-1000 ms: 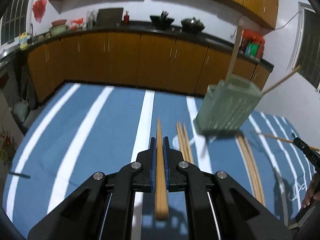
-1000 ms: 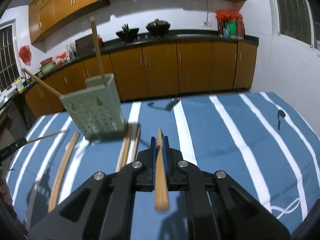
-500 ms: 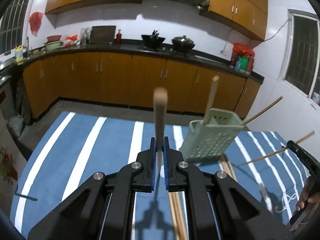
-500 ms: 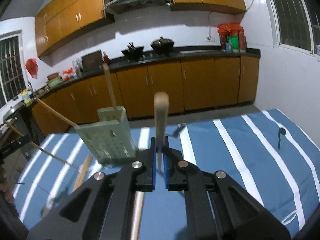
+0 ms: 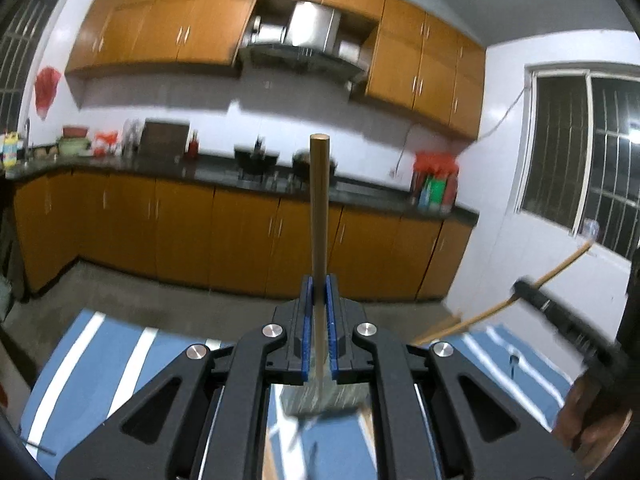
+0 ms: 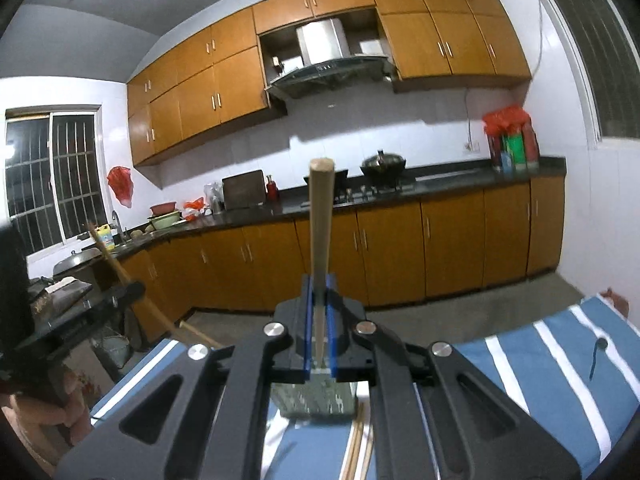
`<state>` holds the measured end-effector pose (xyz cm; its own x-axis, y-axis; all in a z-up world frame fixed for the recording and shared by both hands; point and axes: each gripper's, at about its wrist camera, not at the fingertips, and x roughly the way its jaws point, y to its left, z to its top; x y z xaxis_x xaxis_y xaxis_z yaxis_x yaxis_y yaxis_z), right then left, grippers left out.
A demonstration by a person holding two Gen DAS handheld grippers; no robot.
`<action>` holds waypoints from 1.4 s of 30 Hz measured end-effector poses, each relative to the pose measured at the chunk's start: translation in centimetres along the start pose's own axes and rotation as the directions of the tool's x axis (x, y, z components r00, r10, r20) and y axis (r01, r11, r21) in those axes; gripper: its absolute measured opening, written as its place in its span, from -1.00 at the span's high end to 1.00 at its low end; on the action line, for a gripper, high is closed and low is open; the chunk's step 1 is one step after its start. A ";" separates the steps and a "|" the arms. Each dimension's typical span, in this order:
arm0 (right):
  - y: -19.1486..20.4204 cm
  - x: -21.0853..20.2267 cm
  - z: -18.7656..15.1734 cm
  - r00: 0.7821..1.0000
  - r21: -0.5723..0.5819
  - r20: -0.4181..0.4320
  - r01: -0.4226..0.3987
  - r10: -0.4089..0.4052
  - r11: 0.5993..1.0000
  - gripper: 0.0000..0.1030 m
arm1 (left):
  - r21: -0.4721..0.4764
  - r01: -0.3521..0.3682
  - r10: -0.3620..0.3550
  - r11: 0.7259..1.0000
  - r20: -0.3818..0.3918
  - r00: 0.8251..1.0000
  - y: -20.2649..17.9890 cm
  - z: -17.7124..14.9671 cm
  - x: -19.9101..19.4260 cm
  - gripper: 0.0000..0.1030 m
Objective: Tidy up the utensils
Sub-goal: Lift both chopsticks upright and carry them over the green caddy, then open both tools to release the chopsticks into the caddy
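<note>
A home kitchen. Orange-brown wooden wall cupboards [image 6: 448, 46] flank a steel range hood [image 6: 332, 70] above a white-tiled wall. Matching base cabinets [image 6: 392, 244] carry a long dark stone surface [image 6: 440, 178] with a black lidded wok [image 6: 383, 164] on a gas hob, a sink tap [image 6: 116, 220] in the corner, and bowls and bottles. Barred windows [image 5: 588, 184] break the white walls, and the floor [image 5: 200, 308] is bare grey concrete.

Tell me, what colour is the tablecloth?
Blue with white stripes, clearest in the right wrist view.
</note>
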<state>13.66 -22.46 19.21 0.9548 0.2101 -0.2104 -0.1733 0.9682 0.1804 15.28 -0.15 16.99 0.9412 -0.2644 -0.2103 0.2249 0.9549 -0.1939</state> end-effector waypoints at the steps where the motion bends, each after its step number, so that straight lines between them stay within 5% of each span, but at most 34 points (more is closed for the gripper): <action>1: 0.2 0.6 0.2 1.000 -0.006 -0.001 0.003 -0.003 1.000 0.85 | 0.000 -0.001 0.001 1.000 0.023 1.000 -0.3 0.4 0.2 0.86; 6: 0.6 4.1 0.1 0.999 -0.022 -0.048 0.023 -0.024 0.999 0.85 | 0.025 -0.035 0.033 0.999 0.097 0.995 -1.3 0.5 2.3 0.86; 20: 0.5 9.0 -3.1 0.984 -0.048 -0.166 0.059 -0.066 0.997 0.81 | -0.009 -0.029 0.027 1.000 -0.098 0.995 -0.2 -4.3 7.4 0.81; 24: 0.6 8.5 -2.8 0.986 -0.046 -0.155 0.057 -0.063 0.997 0.77 | 0.008 -0.034 0.034 0.999 -0.074 0.997 -0.6 -3.8 6.5 0.17; 28: 0.5 7.4 -2.4 0.990 -0.042 -0.128 0.058 -0.063 0.997 0.65 | 0.023 -0.034 0.036 0.999 -0.059 0.998 -0.9 -3.2 5.8 0.07; 37: -2.2 2.0 -2.2 0.990 -0.019 -0.036 0.133 -0.133 0.991 0.22 | 0.025 -0.075 0.075 0.997 0.004 0.997 0.6 -2.3 0.8 -0.54; 42: -5.7 1.5 -7.0 0.960 -0.011 -0.152 0.234 -0.233 0.972 0.17 | 0.061 -0.206 0.207 0.977 -0.011 0.978 3.2 -5.0 -1.8 -0.76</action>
<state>14.44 -26.69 11.17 0.9206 -0.0032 -0.3906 0.0525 0.9919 0.1154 13.08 2.69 11.95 0.9646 -0.0623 -0.2564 0.0410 0.9953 -0.0877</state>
